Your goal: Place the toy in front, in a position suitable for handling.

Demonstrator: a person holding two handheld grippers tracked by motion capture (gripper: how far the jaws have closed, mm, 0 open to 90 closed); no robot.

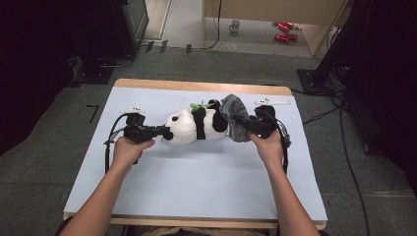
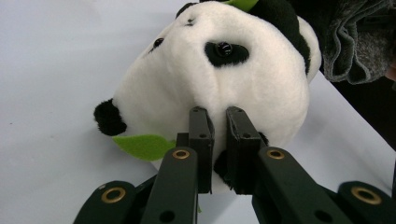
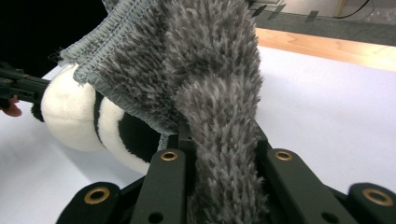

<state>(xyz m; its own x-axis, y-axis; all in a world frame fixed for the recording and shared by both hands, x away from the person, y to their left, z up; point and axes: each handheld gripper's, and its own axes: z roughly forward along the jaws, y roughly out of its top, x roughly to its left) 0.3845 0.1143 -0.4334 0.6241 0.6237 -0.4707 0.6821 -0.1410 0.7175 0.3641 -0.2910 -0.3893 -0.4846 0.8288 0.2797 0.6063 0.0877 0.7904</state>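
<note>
While the left claw (image 2: 217,116) pinched the head of the plush panda (image 1: 194,127), jaws nearly shut on the fur, the toy lay mid-tabletop (image 1: 196,182). Right claw (image 1: 251,124) was clamped on the grey fuzzy cloth (image 3: 205,84) over the panda's rear. Likely mid-dressing; next needs a steady pull toward the head. One panda, one cloth, two claws.

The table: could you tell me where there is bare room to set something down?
The table is bare along the near edge between the forearms and at the far-left corner. The middle is crowded by the panda and grey cloth.
</note>
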